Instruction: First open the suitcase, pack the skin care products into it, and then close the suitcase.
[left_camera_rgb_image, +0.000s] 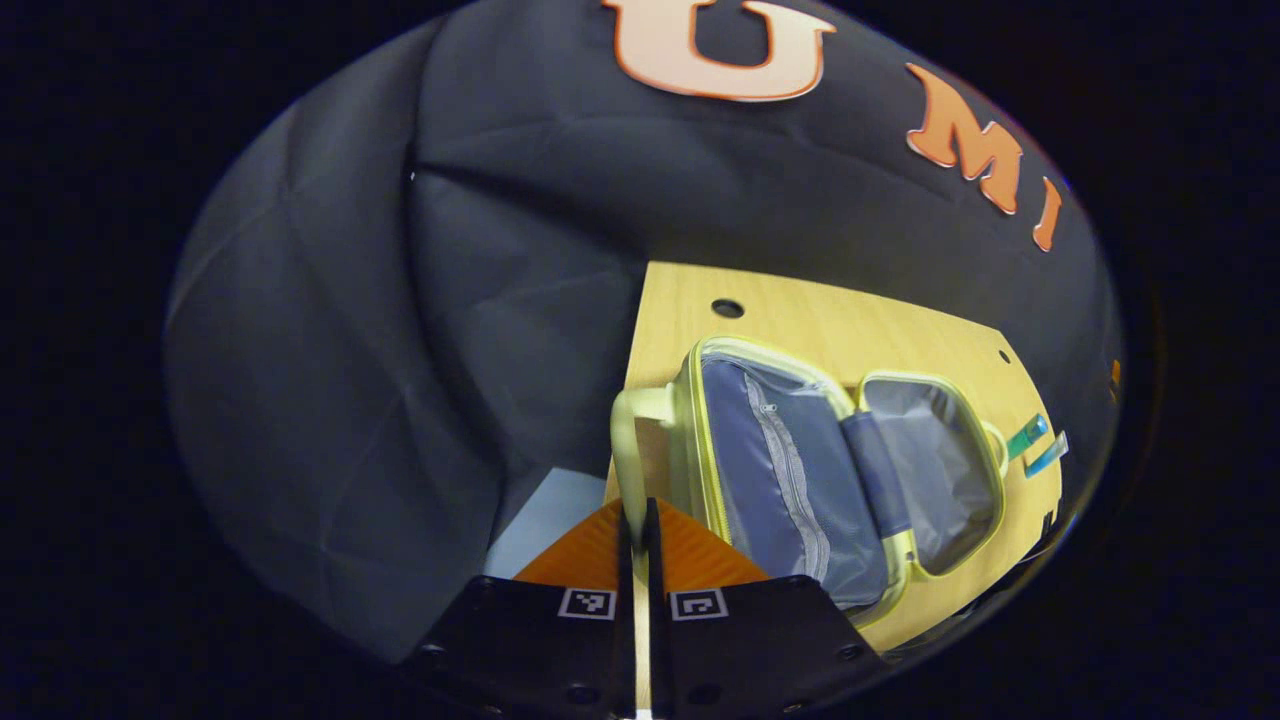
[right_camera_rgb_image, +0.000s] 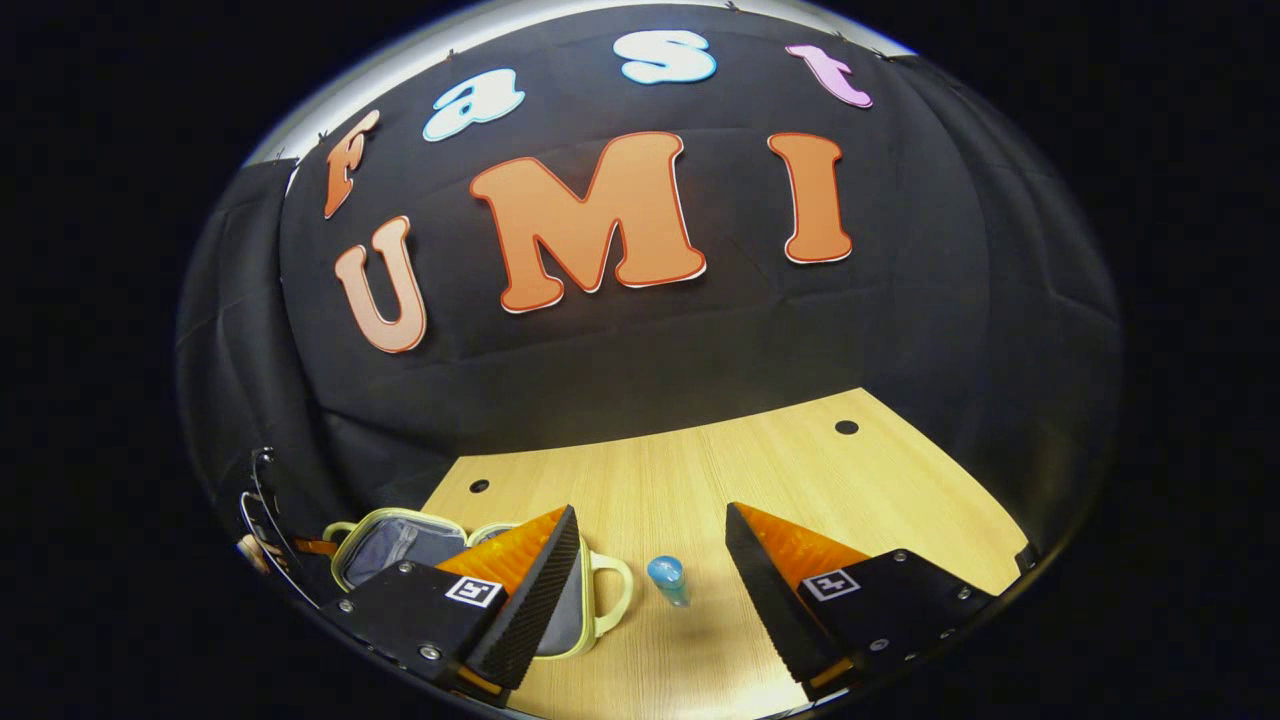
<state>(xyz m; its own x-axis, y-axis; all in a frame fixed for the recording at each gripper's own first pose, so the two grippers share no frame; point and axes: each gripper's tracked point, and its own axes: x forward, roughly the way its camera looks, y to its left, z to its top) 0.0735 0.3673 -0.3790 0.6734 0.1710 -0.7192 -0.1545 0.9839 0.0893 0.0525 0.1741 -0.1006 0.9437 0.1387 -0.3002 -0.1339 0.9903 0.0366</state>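
With the suitcase (left_camera_rgb_image: 850, 480) lying open flat on the desk (left_camera_rgb_image: 800, 320), both grey-lined halves face up in the left gripper view, sitting at about 3 o'clock from my left claw (left_camera_rgb_image: 637, 520). Left claw is pinched narrow on the suitcase's pale handle (left_camera_rgb_image: 632, 440), which runs up to 12 o'clock between the fingers. Two skin care tubes (left_camera_rgb_image: 1035, 445) lie on the desk just beyond the far half, near 3 o'clock, close to the desk edge. Desk has a round cable hole (left_camera_rgb_image: 727, 308) at 12 o'clock of the case.

Right gripper view: right claw (right_camera_rgb_image: 650, 560) spread wide, holding nothing. A blue-capped bottle (right_camera_rgb_image: 667, 579) stands upright on the desk between the fingers, touching neither. Open suitcase at 9 o'clock, its near end and side handle (right_camera_rgb_image: 615, 590) partly hidden behind my left-hand finger (right_camera_rgb_image: 520, 590); handle sits just beside the bottle. Bare desk from 12 to 3 o'clock, two holes (right_camera_rgb_image: 846, 427) near the back edge. Black booth wall (right_camera_rgb_image: 620, 370) behind.
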